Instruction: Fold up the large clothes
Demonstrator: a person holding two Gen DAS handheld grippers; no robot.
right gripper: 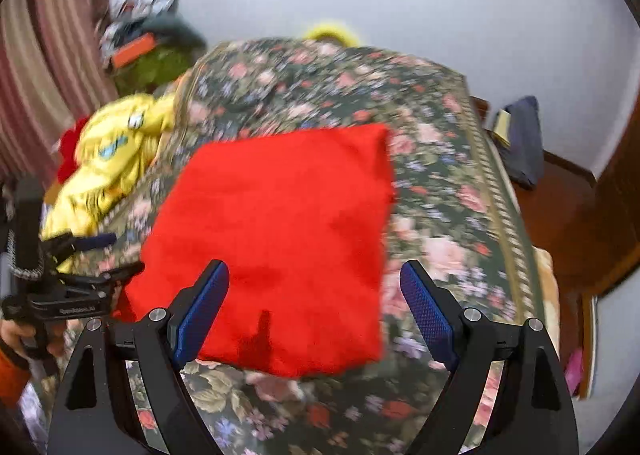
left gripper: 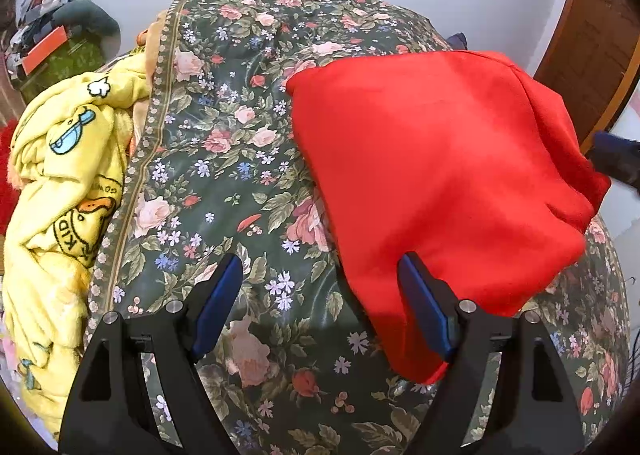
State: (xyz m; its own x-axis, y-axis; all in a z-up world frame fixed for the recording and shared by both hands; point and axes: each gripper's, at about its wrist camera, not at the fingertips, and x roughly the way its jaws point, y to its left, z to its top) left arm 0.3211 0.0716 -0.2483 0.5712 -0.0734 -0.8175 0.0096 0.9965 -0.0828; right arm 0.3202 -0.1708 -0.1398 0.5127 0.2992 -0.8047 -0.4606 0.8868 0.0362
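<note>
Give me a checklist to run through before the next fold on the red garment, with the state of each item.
1. Left gripper free of cloth: ok, jaws open, nothing between them.
2. Right gripper free of cloth: ok, jaws open above the red garment.
3. Garment already folded into a compact block: ok, roughly rectangular.
4. Garment fully on the floral bedspread: cannot tell, one side droops near the bed edge in the left view.
5. Yellow blanket apart from the garment: ok, bedspread shows between them.
6. Edges lined up: cannot tell, right view is blurred.
</note>
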